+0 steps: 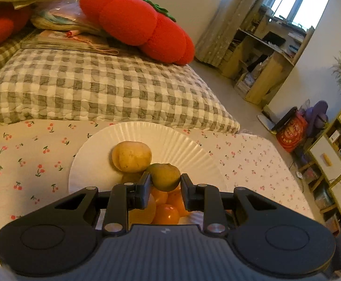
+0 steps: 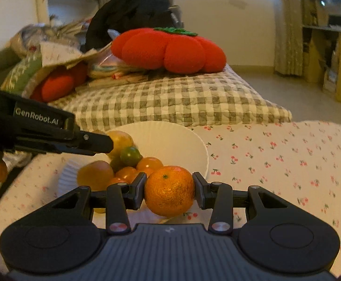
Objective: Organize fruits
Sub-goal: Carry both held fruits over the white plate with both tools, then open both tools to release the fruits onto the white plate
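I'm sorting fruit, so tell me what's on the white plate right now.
The white plate holds a yellowish fruit, a green one between the left gripper fingers, and small orange fruits. The gripper hides the near part of the pile, so more may sit there.

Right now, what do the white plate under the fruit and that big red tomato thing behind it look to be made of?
The white plate looks like thin paper or light plastic: matte, with fine radial fluting around the rim. I can't tell which. The big red tomato looks like a stuffed plush cushion: fuzzy, puffy lobes with a green felt-like leaf on top.
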Tool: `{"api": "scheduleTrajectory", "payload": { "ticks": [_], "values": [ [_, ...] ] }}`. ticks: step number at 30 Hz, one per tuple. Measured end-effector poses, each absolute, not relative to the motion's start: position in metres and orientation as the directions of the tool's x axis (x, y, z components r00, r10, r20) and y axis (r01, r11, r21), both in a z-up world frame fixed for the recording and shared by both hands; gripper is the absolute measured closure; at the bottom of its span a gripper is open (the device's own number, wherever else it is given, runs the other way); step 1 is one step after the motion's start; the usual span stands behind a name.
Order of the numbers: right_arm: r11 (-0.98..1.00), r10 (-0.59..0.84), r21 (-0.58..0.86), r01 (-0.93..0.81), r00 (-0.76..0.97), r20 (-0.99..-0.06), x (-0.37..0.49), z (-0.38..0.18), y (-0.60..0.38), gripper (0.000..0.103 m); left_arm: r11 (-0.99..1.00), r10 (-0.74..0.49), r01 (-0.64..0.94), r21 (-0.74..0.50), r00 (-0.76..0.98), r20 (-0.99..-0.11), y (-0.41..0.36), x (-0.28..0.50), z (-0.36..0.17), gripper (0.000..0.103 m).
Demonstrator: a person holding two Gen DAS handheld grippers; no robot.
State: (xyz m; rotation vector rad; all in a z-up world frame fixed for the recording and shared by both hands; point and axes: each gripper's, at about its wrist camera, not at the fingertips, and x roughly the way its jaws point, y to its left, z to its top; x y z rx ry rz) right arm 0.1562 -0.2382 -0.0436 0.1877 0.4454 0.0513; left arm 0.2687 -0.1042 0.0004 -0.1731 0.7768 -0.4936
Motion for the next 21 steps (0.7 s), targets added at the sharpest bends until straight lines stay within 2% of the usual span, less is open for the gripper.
{"api": "scheduleTrajectory", "payload": {
  "ticks": [9, 14, 21],
  "values": [
    [0.991, 0.088, 0.128, -0.039, 0.909, -0.408, 0.153, -0.046, -0.228, 0.064, 0.881, -0.462, 0.401, -0.252, 0.613, -0.641, -0.113, 0.266, -0.007, 0.078],
    [0.985, 0.109, 0.163, -0.048, 0.913, -0.393, 0.146, -0.042, -0.232, 0.060, 0.876, -0.468, 0.415, -0.244, 0.612, -0.637, -0.114, 0.264, -0.007, 0.077],
    [0.981, 0.105, 0.191, -0.034, 0.921, -0.375, 0.128, -0.038, -0.234, 0.059, 0.876, -0.466, 0.419, -0.238, 0.612, -0.639, -0.108, 0.258, -0.002, 0.070]
  ]
}}
